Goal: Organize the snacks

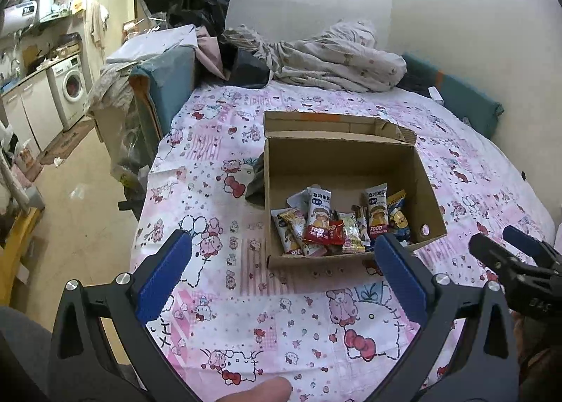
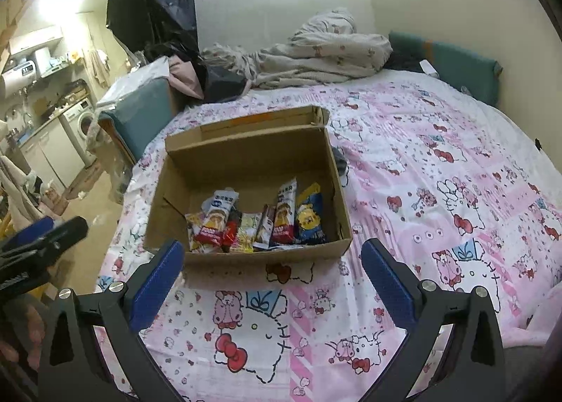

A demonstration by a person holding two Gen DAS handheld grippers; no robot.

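Note:
An open cardboard box (image 1: pixel 351 170) (image 2: pixel 246 156) sits on a pink cartoon-print bedsheet (image 1: pixel 281 314) (image 2: pixel 439 173). Several snack packets (image 1: pixel 337 226) (image 2: pixel 260 219) lie bunched against its near wall, among them red-and-white rice-bar packs and a blue-and-yellow one (image 2: pixel 309 215). My left gripper (image 1: pixel 284 261) hovers in front of the box, jaws wide open, nothing between its blue pads. My right gripper (image 2: pixel 272 268) also stands open and empty before the box's near wall. Each gripper shows at the edge of the other's view: the right gripper (image 1: pixel 505 251), the left gripper (image 2: pixel 52 229).
A crumpled blanket (image 1: pixel 333 57) and dark clothes lie at the bed's far end. A teal cushion (image 1: pixel 467 99) lines the right wall. Left of the bed are a teal-covered box (image 1: pixel 165 85), bare floor (image 1: pixel 80 198) and a washing machine (image 1: pixel 70 85). A fingertip (image 1: pixel 263 391) shows at the bottom.

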